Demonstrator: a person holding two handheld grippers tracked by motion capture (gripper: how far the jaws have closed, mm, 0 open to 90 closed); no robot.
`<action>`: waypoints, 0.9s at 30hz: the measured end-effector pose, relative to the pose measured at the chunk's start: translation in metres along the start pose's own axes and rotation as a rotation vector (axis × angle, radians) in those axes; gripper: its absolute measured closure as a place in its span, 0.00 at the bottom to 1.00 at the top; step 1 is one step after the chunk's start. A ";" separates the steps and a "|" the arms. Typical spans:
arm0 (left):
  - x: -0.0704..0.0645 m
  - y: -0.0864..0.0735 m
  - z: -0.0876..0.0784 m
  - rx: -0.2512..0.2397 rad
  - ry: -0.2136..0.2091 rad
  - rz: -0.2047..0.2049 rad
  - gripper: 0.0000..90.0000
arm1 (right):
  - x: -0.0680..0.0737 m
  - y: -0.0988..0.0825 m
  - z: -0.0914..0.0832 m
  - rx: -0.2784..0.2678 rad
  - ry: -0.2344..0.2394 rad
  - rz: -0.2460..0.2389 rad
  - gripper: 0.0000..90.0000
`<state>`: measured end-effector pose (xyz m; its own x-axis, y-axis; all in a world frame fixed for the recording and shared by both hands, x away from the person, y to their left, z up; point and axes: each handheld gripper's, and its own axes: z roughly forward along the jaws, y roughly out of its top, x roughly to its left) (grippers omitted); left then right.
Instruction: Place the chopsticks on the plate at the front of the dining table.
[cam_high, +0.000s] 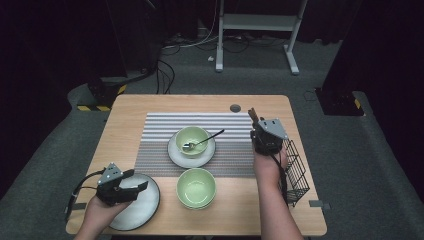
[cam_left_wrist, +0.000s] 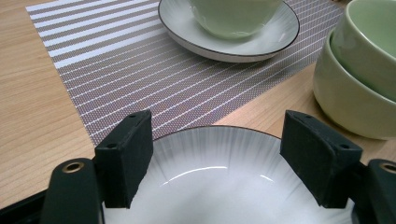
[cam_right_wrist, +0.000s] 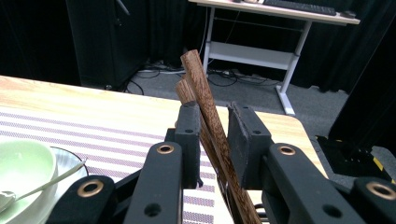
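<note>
Two brown wooden chopsticks (cam_right_wrist: 201, 84) stand tilted between the jaws of my right gripper (cam_right_wrist: 212, 112), which is shut on them. From above, the chopsticks (cam_high: 252, 115) stick out past the right gripper (cam_high: 256, 128) at the right end of the striped placemat (cam_high: 160, 135). My left gripper (cam_high: 137, 181) is open at the front left, its jaws spread wide just above a white plate (cam_high: 145, 205). In the left gripper view the plate (cam_left_wrist: 224, 186) lies between and below the left gripper (cam_left_wrist: 217, 140) pads, with nothing held.
A green bowl (cam_high: 191, 139) with a spoon (cam_high: 207, 139) sits on a saucer (cam_high: 175, 155) on the placemat. Two stacked green bowls (cam_high: 196, 187) stand near the front edge. A black wire basket (cam_high: 297, 172) is at the table's right edge.
</note>
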<state>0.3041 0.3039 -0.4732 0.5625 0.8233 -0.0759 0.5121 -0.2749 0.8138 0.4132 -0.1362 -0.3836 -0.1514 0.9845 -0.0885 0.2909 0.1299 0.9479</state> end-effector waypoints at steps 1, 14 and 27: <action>0.000 0.000 0.000 -0.001 0.001 0.002 0.29 | 0.000 0.000 -0.001 -0.001 0.000 0.003 0.82; -0.002 0.002 -0.001 -0.002 0.007 0.008 0.29 | 0.002 0.001 -0.030 -0.032 0.031 -0.017 0.83; -0.001 0.002 -0.002 -0.003 0.014 0.005 0.29 | -0.007 0.007 -0.050 -0.094 0.015 -0.039 0.90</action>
<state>0.3031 0.3031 -0.4709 0.5558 0.8288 -0.0642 0.5072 -0.2770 0.8161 0.3691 -0.1484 -0.3605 -0.1755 0.9769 -0.1220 0.1949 0.1560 0.9683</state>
